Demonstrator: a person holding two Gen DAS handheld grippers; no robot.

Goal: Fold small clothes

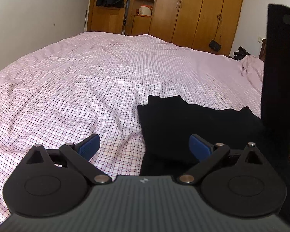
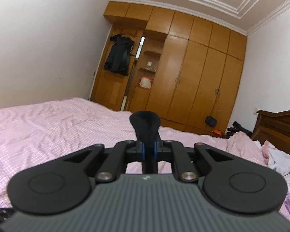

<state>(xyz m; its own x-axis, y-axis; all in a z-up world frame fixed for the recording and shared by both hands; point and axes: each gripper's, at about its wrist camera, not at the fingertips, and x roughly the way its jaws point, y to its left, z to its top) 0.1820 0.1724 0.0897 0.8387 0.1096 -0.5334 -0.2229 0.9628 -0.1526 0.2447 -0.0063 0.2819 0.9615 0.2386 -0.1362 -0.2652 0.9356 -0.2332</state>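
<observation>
**Right gripper lifts black sock; left gripper waits spread over the pile**

Right gripper (image 2: 148,148) is pressed together on a black sock (image 2: 145,124). A rounded end of it sticks up past the blue pads (image 2: 143,148), the rest hangs below out of its own view. In the left wrist view the same sock (image 1: 280,73) shows as a long dark strip dangling at 3 o'clock, its lower end reaching down toward the bed. Judgement: held high so the sock hangs straight and can be laid flat or doubled over.

Left gripper (image 1: 145,147) is spread wide, nothing between its blue fingers (image 1: 89,146). It hovers low over the pink checked bedsheet (image 1: 87,81), with its right finger in front of a dark garment pile (image 1: 183,123) lying at 1 o'clock of the gripper. Whether that finger touches the fabric cannot be told. Judgement: left is parked open to catch the sock's free end or pin the pile.

Pile looks roughly folded, with flat edges and a couple of corners poking up; the piece count is unclear since it is all black.

Containers: wooden wardrobe (image 2: 193,73) at 12 o'clock, doors closed, contents hidden. Its open shelf niche holds a white and orange box (image 2: 145,82) and small unclear items above. A dark coat (image 2: 118,55) hangs at 11 o'clock. A small black bag (image 2: 211,120) hangs low at the doors, at 2 o'clock. Loose pink and white laundry (image 2: 278,158) is heaped at 3 o'clock near the headboard (image 2: 280,127).
</observation>
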